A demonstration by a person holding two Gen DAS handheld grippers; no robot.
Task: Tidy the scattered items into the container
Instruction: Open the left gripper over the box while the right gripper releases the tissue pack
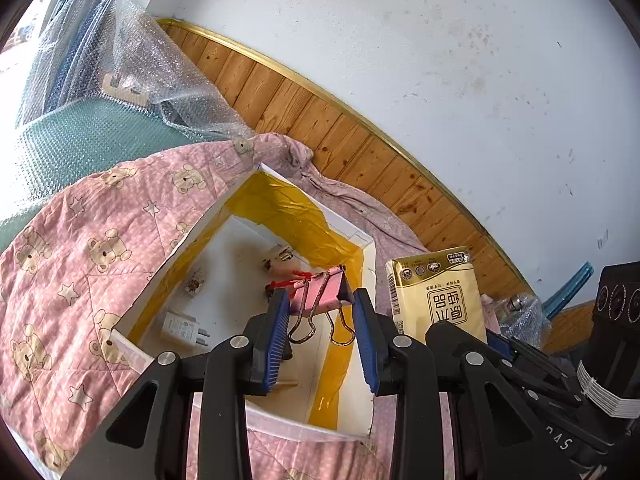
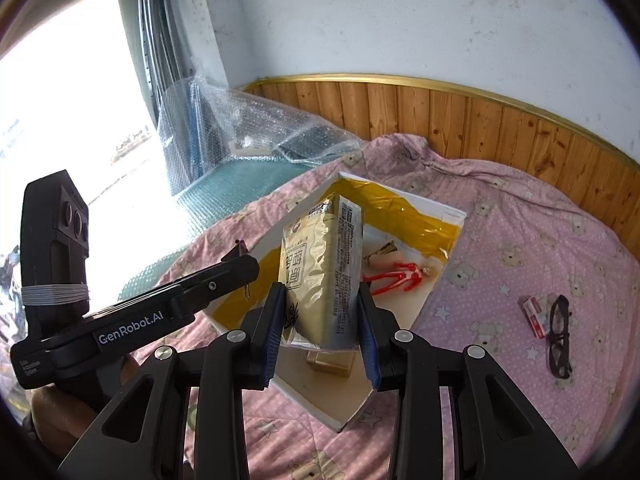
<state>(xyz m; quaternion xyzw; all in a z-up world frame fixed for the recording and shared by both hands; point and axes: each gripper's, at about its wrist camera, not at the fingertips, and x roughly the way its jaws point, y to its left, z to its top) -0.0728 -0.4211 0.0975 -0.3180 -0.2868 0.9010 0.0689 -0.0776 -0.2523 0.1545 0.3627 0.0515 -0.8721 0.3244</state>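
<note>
left gripper (image 1: 322, 312) pinches pink binder clip (image 1: 322, 300) over box (image 1: 370, 276), ready to drop; right gripper (image 2: 322, 316) clamps tissue pack (image 2: 320, 268) above it.

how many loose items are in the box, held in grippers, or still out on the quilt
In the box: 4 (charger, red figure, small trinket, tan block)
Held: 2 (pink clip, gold pack)
On the quilt: 2 (red packet, glasses)
Total: 8
</note>
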